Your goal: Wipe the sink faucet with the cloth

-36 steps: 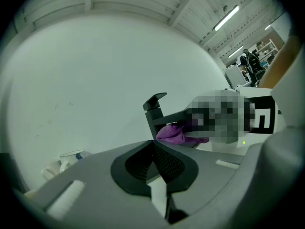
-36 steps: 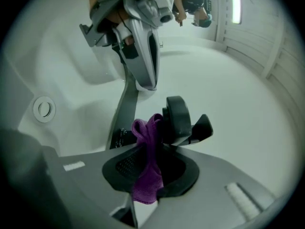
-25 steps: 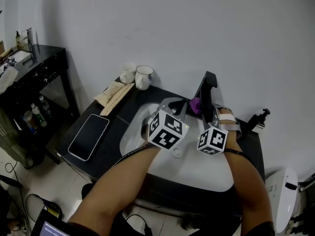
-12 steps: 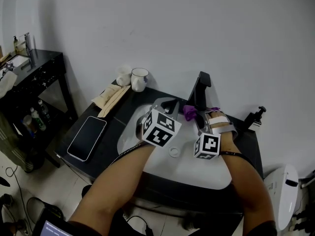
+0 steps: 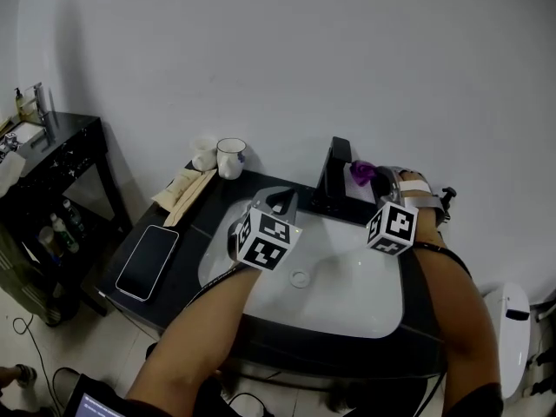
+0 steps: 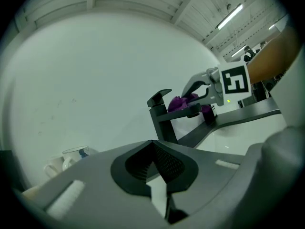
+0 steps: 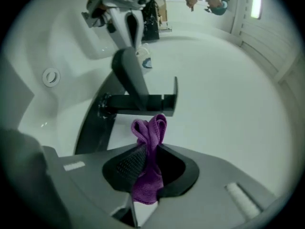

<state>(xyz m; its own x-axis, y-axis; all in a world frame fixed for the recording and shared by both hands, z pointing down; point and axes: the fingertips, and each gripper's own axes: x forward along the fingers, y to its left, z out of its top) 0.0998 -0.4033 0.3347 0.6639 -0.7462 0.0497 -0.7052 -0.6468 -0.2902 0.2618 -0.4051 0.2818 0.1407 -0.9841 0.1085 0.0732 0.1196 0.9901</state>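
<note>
Item: purple cloth (image 7: 151, 130), pinched in the clenched fingers of our right gripper (image 7: 150, 155) and held just beside the black faucet (image 5: 334, 177), apparently ready to wipe it; our left gripper (image 6: 153, 151), fingers closed on nothing, waits over the white sink (image 5: 347, 294), out of the way.
</note>
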